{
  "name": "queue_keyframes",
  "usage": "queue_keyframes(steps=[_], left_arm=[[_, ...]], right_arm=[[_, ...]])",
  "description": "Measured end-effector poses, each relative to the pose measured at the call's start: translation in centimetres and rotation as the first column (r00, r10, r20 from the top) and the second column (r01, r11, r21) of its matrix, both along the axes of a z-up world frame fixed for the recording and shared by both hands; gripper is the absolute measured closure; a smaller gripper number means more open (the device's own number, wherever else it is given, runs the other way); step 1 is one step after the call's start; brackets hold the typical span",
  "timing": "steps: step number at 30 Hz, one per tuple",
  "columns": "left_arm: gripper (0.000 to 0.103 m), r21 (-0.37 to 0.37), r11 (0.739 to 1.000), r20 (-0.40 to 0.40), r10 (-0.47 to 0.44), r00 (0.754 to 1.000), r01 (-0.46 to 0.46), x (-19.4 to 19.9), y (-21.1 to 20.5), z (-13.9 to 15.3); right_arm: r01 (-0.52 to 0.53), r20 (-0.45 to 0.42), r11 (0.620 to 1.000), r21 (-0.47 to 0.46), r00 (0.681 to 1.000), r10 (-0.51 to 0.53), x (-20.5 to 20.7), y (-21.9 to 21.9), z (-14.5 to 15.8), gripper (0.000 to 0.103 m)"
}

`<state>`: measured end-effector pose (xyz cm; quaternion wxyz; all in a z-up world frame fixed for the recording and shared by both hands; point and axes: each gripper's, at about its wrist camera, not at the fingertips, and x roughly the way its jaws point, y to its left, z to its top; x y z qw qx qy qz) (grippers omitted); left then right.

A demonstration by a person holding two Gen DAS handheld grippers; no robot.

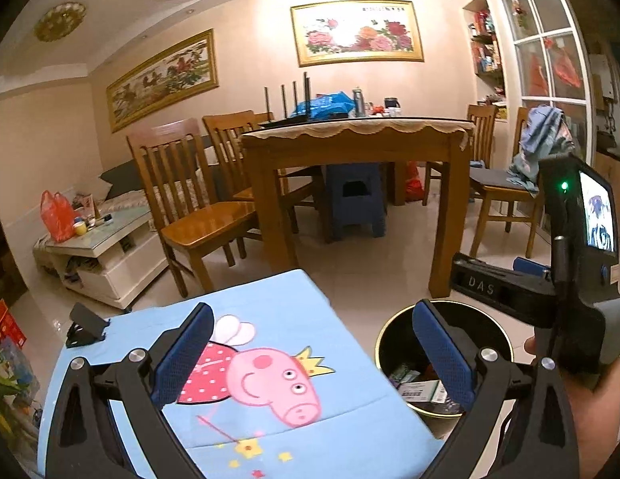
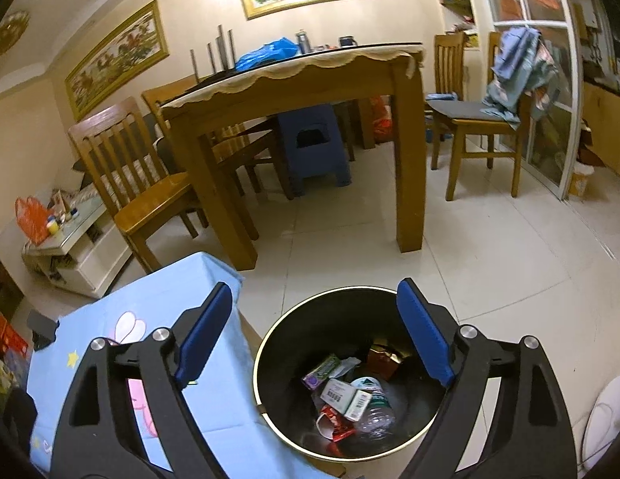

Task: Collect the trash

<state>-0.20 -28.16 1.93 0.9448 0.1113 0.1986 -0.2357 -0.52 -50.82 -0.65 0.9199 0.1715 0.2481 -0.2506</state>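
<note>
A black trash bin [image 2: 270, 363] with a gold rim stands on the floor tiles, right of a low table under a light-blue cartoon-pig cloth [image 1: 270, 431]. Inside the bin lie several pieces of trash [image 2: 350, 395]: wrappers, a small box, a crushed plastic bottle. My right gripper [image 2: 314, 319] hangs above the bin, open, with nothing between its blue pads. My left gripper [image 1: 314, 343] is open and empty over the cloth's right edge, the bin [image 1: 390, 343] partly behind its right finger. In the left wrist view the right gripper's body [image 1: 577, 239] and the hand holding it show at the right.
A wooden dining table [image 2: 302, 80] with chairs [image 2: 142, 183] stands ahead, a blue plastic stool [image 2: 314, 147] beneath it. A black phone stand [image 1: 84, 325] sits on the cloth's far left corner. A white low cabinet [image 1: 102, 259] is at the left. A chair with clothes [image 2: 509, 76] stands near the glass door.
</note>
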Motion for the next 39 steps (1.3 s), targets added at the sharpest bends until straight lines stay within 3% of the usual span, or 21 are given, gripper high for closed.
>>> queue_keyframes(steps=[13, 22, 29, 39], left_arm=[[0.007, -0.026, 0.990, -0.037, 0.136, 0.990, -0.137, 4.3, 7.4, -0.1], [0.007, 0.003, 0.936, -0.142, 0.349, 0.926, -0.352, 11.5, 17.8, -4.0], [0.007, 0.013, 0.891, -0.195, 0.448, 0.873, -0.454, 13.7, 24.0, -6.3], [0.007, 0.015, 0.877, -0.217, 0.471, 0.855, -0.479, 13.9, 25.7, -7.1]], right_arm=[[-0.182, -0.065, 0.979, -0.091, 0.982, 0.177, 5.5, 9.6, -0.3, 0.006], [-0.333, -0.169, 0.936, -0.115, 0.935, 0.312, 10.7, 18.5, -3.5, 0.006], [-0.389, -0.207, 0.911, -0.138, 0.911, 0.357, 12.5, 23.5, -5.0, 0.006], [-0.442, -0.196, 0.889, -0.115, 0.888, 0.416, 13.0, 27.6, -5.5, 0.006]])
